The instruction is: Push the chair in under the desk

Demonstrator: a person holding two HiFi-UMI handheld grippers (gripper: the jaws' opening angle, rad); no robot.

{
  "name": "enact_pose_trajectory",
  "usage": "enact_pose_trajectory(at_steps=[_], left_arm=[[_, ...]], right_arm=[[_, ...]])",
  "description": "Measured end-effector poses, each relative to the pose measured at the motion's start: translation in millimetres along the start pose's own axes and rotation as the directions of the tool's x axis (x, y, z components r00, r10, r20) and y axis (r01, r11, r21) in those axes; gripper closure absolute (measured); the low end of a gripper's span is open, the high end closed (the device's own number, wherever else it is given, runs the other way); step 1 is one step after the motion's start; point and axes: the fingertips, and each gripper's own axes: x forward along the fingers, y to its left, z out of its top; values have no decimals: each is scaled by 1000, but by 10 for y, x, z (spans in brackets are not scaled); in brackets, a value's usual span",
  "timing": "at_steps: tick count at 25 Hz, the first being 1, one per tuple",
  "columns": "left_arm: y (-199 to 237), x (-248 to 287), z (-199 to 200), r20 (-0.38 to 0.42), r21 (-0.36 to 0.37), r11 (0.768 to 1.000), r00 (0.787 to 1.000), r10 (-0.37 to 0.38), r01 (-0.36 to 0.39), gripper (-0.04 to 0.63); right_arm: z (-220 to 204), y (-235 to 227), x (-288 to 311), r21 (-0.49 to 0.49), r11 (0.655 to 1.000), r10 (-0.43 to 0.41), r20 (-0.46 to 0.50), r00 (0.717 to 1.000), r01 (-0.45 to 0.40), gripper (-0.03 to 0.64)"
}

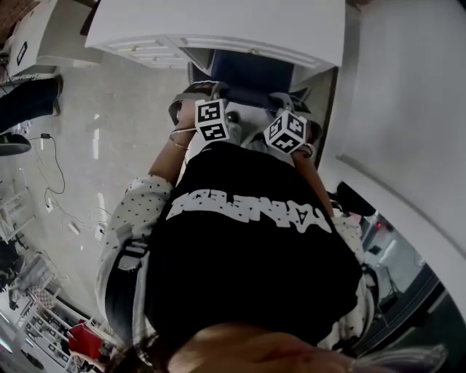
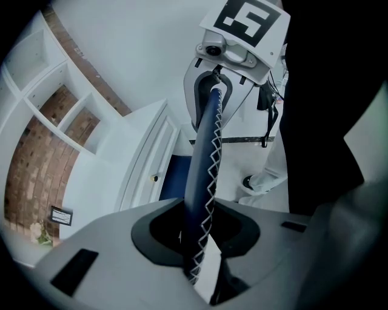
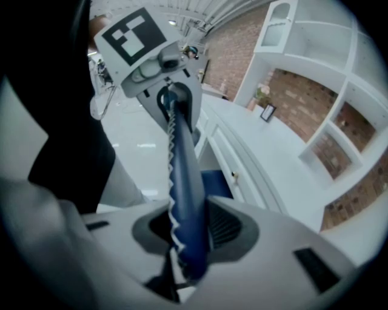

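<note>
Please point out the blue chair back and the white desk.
Dark blue chair back with white zigzag stitching [image 2: 203, 175]: left gripper view, its stitched edge.
White desk [image 1: 218, 22]: head view, its flat top.

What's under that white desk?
The seat of a blue chair shows just under the near edge of the desk. How far it reaches in, and anything else below, is covered by the desk. The person hides the chair's legs.

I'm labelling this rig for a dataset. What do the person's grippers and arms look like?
The left hand-held gripper and right hand-held gripper have pale grey bodies with dark jaw recesses. Each carries a white cube with black square markers. Sleeves are white with dark dots.
</note>
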Motion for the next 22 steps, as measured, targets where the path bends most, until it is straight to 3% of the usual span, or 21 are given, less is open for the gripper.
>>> enact_pose_trajectory(at_steps=[7, 22], left_arm=[[227, 109, 109, 38, 13, 1000, 999, 0, 0, 471], [322, 140, 102, 60, 24, 999, 998, -24, 22, 471]], right_arm=[[-58, -301, 75, 12, 999, -34, -45, 998, 35, 494], [-25, -390, 117, 30, 998, -49, -46, 998, 50, 494]])
